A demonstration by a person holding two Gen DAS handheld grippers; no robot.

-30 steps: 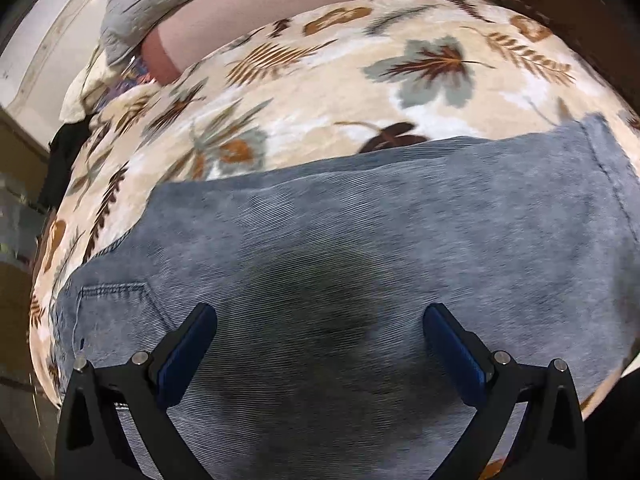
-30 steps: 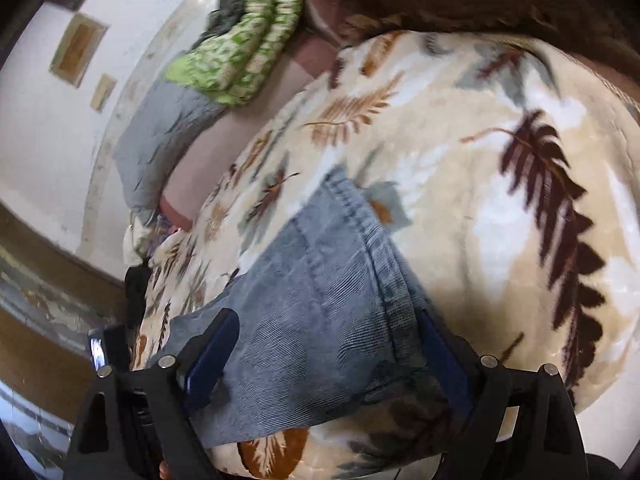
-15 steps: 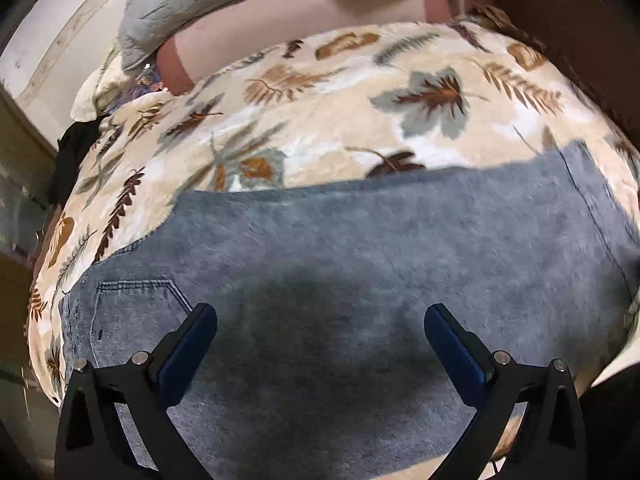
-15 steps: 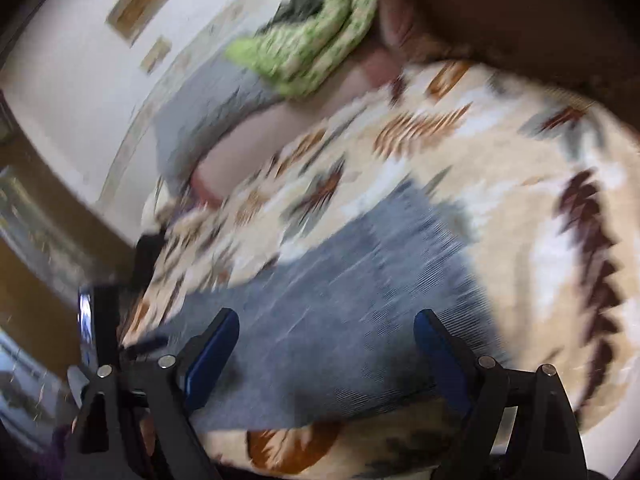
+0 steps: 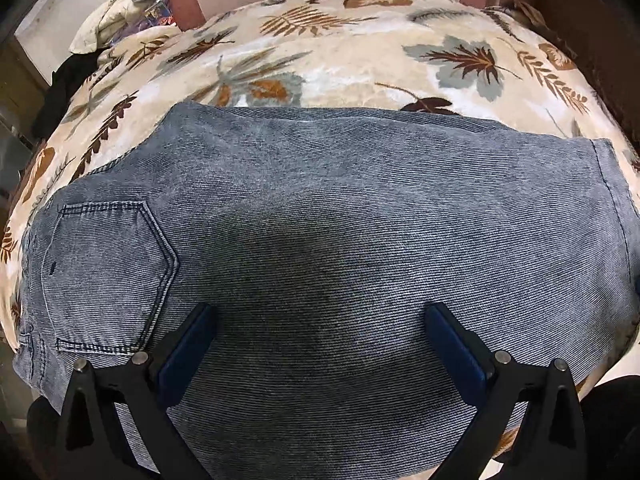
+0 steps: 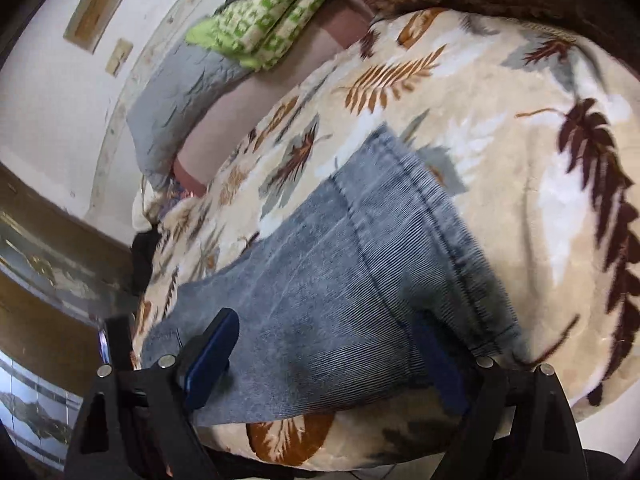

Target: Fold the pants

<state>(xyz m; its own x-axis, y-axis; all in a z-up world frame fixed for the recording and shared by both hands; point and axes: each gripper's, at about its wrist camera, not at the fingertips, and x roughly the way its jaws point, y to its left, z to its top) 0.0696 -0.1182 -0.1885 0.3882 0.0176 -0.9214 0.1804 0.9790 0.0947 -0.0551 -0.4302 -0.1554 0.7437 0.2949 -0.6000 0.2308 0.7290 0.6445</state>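
Note:
Blue-grey denim pants lie folded flat across a cream leaf-print blanket, back pocket at the left, hem end at the right. My left gripper hovers open above the middle of the pants, blue pads wide apart, nothing between them. In the right wrist view the hem end of the pants reaches up to the right. My right gripper stands open over that end, pads clear of the cloth.
A grey pillow and a green-and-white patterned cloth lie at the bed's far side on a pink sheet. A white wall with frames stands behind. Dark clothing sits at the blanket's left edge. The bed's near edge drops off below the right gripper.
The left view has shifted so more of the back pocket and the pants' far edge show. The right gripper swung sideways and back; the hem sits about where it was.

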